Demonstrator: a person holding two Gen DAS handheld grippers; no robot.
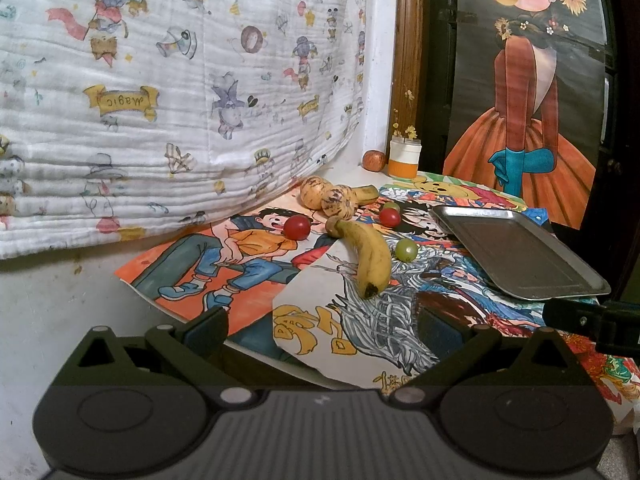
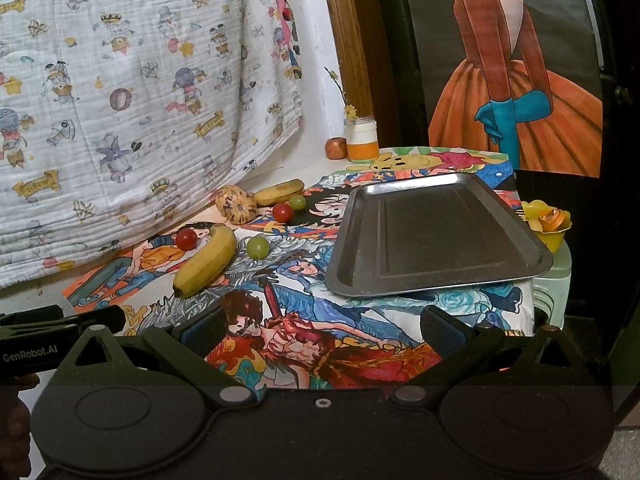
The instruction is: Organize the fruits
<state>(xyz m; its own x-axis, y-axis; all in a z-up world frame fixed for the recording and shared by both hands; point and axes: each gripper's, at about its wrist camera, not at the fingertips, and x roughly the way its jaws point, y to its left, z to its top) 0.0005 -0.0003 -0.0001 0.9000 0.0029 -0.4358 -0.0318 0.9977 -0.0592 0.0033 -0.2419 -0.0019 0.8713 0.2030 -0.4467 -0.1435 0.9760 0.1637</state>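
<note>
Poster-covered table (image 2: pixel 304 320) | bananas (image 2: pixel 206 260) 2 | tomatoes (image 2: pixel 186 239) 2 | grapes (image 2: pixel 257 247) 2 | tray (image 2: pixel 432 236) 1

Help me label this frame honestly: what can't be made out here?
- Second striped melon: left wrist view shows two; right wrist view shows only one.
- Small banana: mostly behind the melons, left wrist view.
- Yellow bowl: partly behind the tray; contents unclear.

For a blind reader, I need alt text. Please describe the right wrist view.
An empty metal tray lies on a table covered with colourful drawings, and to its left lie a banana, two red tomatoes, green grapes and other fruit. The open right tongs are in the foreground, holding nothing.
</note>
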